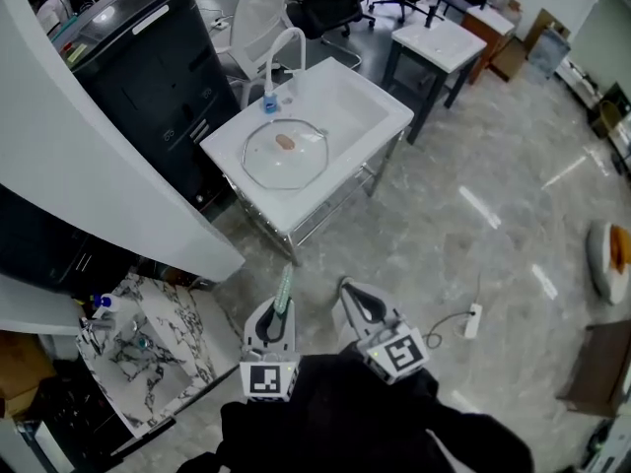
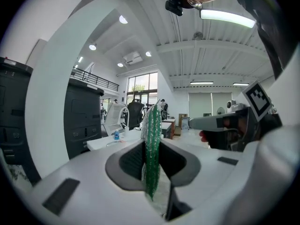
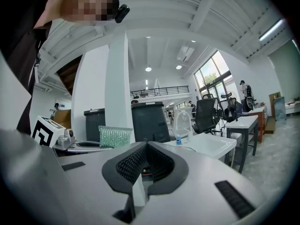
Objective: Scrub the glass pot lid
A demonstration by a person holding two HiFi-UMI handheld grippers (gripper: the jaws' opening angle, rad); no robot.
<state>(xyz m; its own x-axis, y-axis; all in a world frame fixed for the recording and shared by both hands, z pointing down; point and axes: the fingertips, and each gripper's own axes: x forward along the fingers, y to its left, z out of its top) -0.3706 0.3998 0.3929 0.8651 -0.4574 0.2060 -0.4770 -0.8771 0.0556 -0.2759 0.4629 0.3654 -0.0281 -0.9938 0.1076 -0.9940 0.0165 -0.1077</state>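
The glass pot lid [image 1: 284, 154] lies flat on the white sink unit [image 1: 380, 116], far ahead of both grippers; its small knob faces up. My left gripper [image 1: 282, 310] is shut on a green scrub pad [image 1: 286, 286], which stands upright between the jaws in the left gripper view [image 2: 152, 144]. My right gripper [image 1: 348, 290] is shut with nothing in it, held beside the left one over the floor. From the right gripper view [image 3: 146, 146] the green scrub pad [image 3: 115, 136] shows at the left and the sink unit [image 3: 211, 146] at the right.
A curved white faucet [image 1: 283, 49] and a small blue bottle [image 1: 269, 103] stand at the sink's back edge. A large black cabinet [image 1: 148, 62] is left of the sink, a white pillar [image 1: 79, 166] nearer left. A power strip [image 1: 472, 320] lies on the marble floor.
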